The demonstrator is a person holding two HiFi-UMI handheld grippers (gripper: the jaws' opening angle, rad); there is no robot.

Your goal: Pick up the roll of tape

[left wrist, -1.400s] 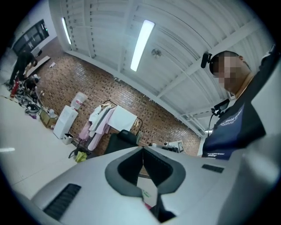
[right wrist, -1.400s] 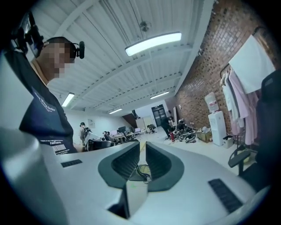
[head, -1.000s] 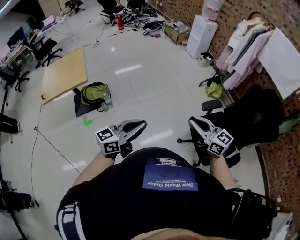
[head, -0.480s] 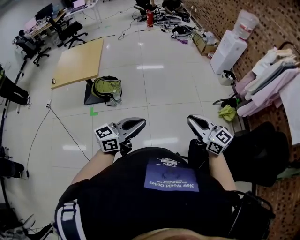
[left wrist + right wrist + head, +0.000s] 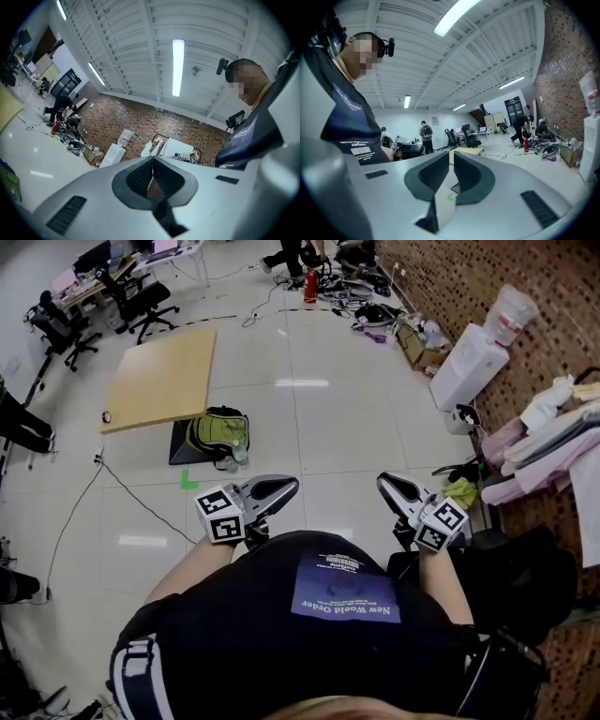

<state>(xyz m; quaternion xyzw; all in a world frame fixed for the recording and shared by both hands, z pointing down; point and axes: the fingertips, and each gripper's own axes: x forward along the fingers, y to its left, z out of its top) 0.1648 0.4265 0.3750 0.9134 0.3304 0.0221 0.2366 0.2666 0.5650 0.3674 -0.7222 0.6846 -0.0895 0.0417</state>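
Observation:
No roll of tape is clearly visible. A small dark round thing point(image 5: 106, 416) lies near the corner of the wooden table point(image 5: 164, 371), too small to identify. Both grippers are held level in front of the person's black shirt point(image 5: 309, 615), far from the table. My left gripper point(image 5: 292, 487) has its jaw tips touching point(image 5: 152, 161) with nothing between them. My right gripper point(image 5: 382, 482) shows only a thin slit between its pads point(image 5: 451, 157), and it holds nothing.
A green backpack point(image 5: 217, 434) leans at the table's foot. A cable point(image 5: 122, 493) crosses the white floor. Office chairs point(image 5: 141, 301) stand at far left, and a water dispenser point(image 5: 469, 367) and hanging clothes point(image 5: 562, 437) stand by the brick wall. A black chair point(image 5: 525, 568) is close on the right.
The head view has swung: the table and backpack slid right and toward the middle, and the clothes rack moved to the right edge. Both grippers kept their pose in front of the torso.

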